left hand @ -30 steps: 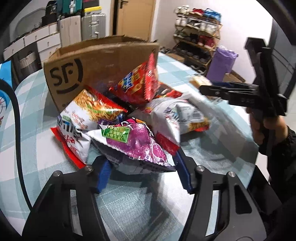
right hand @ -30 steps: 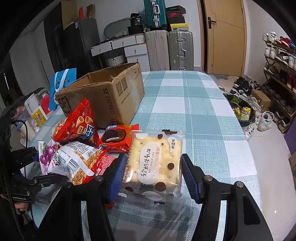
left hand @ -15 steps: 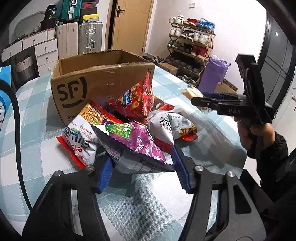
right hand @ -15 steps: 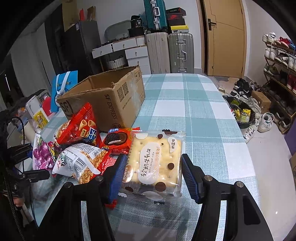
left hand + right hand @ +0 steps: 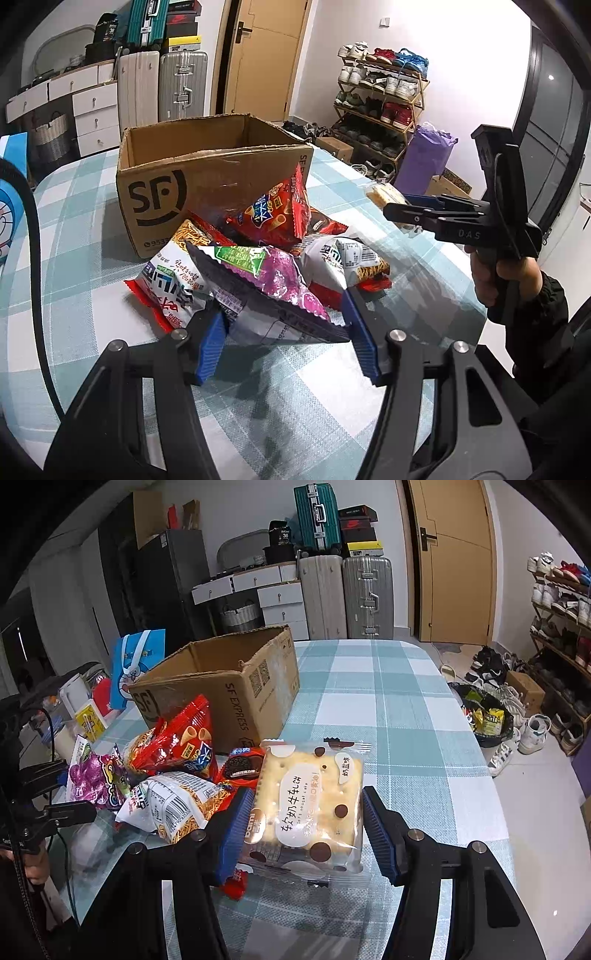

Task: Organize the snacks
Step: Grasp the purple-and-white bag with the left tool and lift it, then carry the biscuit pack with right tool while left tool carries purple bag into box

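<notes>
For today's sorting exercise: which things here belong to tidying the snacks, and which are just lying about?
Belongs to the job:
purple snack bag in the left tool
cracker pack in the right tool
red cone-snack bag
noodle snack bag
cardboard box

Just lying about:
suitcases
shoe rack
blue gift bag

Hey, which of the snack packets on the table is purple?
The shiny purple foil bag with the green label, gripped by the left gripper at the near edge of the pile. The other packets are red, white or clear; it alone is purple.
</notes>
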`<state>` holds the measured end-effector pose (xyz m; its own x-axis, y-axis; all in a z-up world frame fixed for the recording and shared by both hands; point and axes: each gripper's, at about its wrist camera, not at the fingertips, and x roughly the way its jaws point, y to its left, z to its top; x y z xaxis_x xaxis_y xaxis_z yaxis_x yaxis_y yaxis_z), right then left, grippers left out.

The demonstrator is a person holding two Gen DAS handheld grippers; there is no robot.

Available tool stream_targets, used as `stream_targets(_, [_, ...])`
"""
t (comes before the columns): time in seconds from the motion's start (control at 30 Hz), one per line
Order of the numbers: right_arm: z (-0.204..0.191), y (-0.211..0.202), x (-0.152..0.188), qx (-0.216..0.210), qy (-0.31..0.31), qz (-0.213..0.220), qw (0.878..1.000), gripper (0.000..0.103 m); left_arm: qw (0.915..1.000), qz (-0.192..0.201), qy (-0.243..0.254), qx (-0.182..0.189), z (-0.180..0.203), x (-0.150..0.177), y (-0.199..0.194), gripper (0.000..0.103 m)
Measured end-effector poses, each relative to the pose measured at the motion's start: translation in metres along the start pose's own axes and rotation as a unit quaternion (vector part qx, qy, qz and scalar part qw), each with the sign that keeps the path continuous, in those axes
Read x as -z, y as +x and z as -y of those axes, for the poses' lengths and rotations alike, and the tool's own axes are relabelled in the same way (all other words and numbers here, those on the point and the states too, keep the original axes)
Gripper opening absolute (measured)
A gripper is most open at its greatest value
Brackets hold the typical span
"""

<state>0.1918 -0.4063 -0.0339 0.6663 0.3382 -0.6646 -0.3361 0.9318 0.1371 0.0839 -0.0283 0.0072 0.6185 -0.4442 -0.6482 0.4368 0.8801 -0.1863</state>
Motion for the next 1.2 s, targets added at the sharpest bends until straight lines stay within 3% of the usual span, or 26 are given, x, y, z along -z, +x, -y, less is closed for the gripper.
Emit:
stream_targets(0.43, [-0.006,-0.004,0.0,-0.009,-0.006,0.009,1.0,0.06,0.9992,0.035,-0.018,-0.011,-0.011,-0.006,-0.018,0.057])
stream_targets(0.93, [-0.031,-0.016,-0.011,-0.034,-0.034,0.032,0.998,0.06,0.9905,0.101,-0.062,-0.071,-0.031,-0.024,-0.049,0.057])
stream_targets(1.2, [-0.047,-0.009,-0.037,-0.046,-0.038,0.028,0.998,0.06,0.9859,0.12,-0.058,-0.101,-0.03,-0.051,-0.053,0.057])
